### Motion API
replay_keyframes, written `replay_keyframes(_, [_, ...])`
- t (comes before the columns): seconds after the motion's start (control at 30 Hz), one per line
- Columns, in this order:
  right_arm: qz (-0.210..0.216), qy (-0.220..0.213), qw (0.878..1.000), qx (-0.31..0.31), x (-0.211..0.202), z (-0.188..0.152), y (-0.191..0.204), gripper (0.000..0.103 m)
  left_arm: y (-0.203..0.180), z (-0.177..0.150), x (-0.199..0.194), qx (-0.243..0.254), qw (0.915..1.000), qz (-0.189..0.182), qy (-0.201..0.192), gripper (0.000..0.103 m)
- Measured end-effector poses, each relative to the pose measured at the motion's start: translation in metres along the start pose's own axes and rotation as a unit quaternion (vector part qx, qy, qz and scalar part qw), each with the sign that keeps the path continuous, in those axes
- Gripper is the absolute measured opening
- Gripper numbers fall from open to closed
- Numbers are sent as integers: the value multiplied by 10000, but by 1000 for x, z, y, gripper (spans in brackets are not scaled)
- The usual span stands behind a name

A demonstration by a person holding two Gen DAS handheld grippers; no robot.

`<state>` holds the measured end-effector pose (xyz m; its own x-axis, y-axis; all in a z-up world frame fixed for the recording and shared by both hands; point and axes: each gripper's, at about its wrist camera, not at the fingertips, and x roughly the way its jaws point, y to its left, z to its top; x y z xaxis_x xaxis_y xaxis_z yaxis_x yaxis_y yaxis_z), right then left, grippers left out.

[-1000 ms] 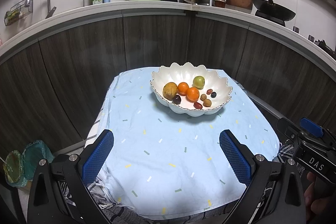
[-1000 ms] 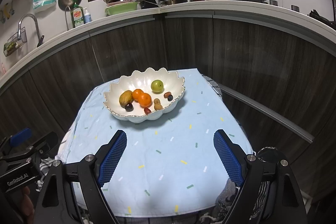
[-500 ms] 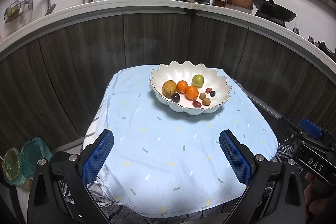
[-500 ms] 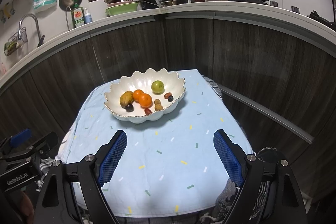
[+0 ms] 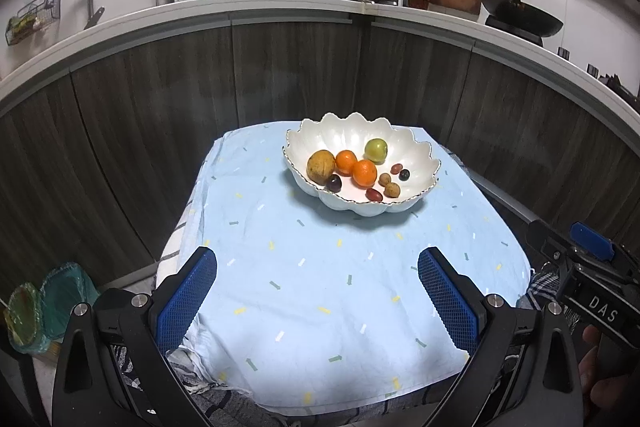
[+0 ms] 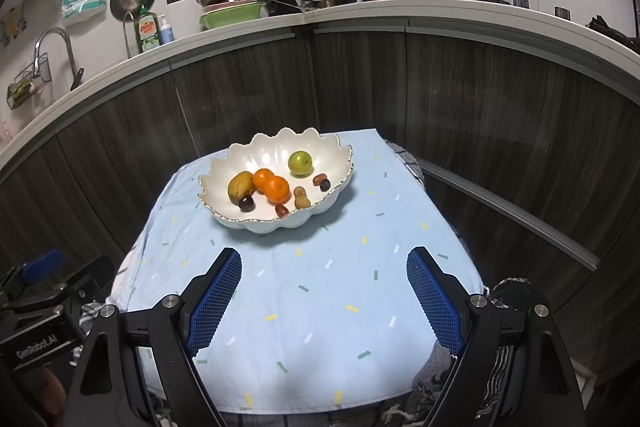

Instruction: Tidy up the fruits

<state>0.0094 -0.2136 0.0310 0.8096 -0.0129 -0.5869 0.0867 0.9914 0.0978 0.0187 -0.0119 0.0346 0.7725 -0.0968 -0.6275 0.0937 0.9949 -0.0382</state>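
1. Blue fingers (image 5: 188,299) of the left gripper (image 5: 318,297) spread wide, empty; same for the right gripper (image 6: 324,295).
2. Both angled down, short of the bowl (image 5: 352,137).
3. Fruits (image 5: 352,167) inside bowl, on a blue cloth (image 5: 320,287).
4. Behind the bowl: dark cabinets (image 6: 440,87), cluttered counter (image 5: 280,5).

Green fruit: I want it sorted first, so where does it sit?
In both views the green fruit lies toward the far side of the white bowl, just beyond-right of the two oranges.
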Motion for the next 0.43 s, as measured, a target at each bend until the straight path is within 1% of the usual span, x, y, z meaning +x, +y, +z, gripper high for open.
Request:
replay_keyframes(0.17, [-26,12,10000,43,0,-1,3,85,-2,1,-2,76,9998,11,-176,102])
replay_keyframes(0.27, [-29,27,10000,46,1,-1,3,85,-2,1,0,72,9998,5,-174,102])
replay_keyframes(0.33, [-51,34,10000,35,1,-1,4,85,-1,1,0,62,9997,-10,-245,102])
replay_keyframes(0.43, [-76,68,9999,44,5,-1,5,85,0,3,1,40,9996,93,-260,103])
